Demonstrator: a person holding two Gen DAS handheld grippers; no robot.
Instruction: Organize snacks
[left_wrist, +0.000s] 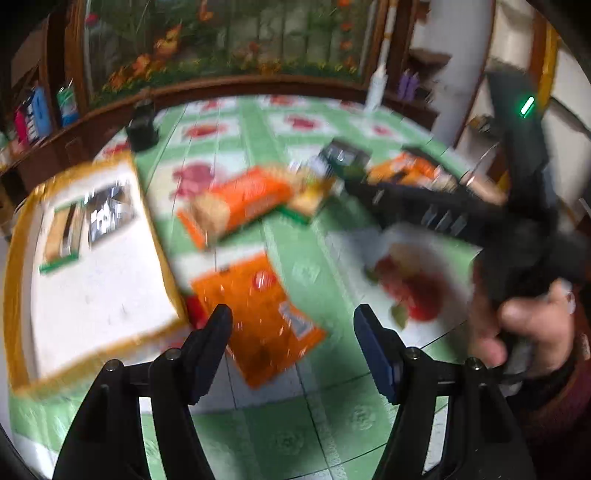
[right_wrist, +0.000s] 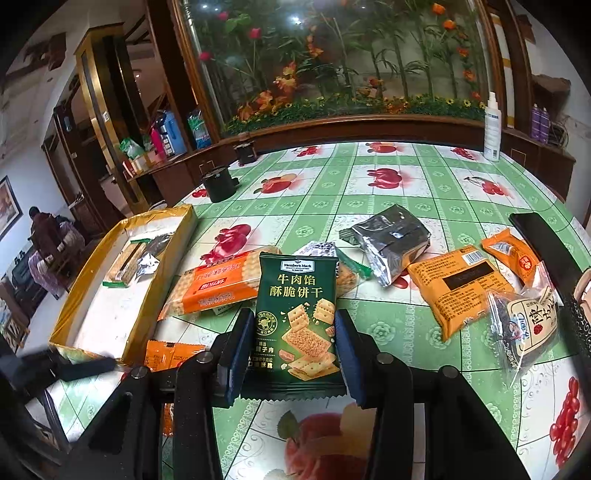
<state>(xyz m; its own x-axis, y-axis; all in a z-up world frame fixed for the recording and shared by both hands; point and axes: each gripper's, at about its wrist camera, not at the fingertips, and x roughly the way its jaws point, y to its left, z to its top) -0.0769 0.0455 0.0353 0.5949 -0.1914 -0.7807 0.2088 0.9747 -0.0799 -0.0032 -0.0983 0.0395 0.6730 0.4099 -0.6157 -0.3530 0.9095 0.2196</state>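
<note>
Our right gripper (right_wrist: 291, 345) clamps the green cracker packet (right_wrist: 297, 317) upright above the counter (right_wrist: 332, 177), ready for the yellow box (right_wrist: 162, 273). Our left gripper (left_wrist: 291, 332) hangs spread, holding nothing, over an orange packet (left_wrist: 258, 314), presumably next.

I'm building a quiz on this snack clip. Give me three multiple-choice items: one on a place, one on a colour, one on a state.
1. Where is the tray?
A. left of the snacks
B. by the spray bottle
C. under the silver pack

2. What colour is the pack in the right gripper?
A. orange
B. dark green
C. silver

3. How is the left gripper?
A. shut on a pack
B. open, empty
C. out of view

Key: 1 A, the tray lies at the table's left edge. 2 B, its wrapper is dark green. 3 B, its fingers stand apart with nothing between.
</note>
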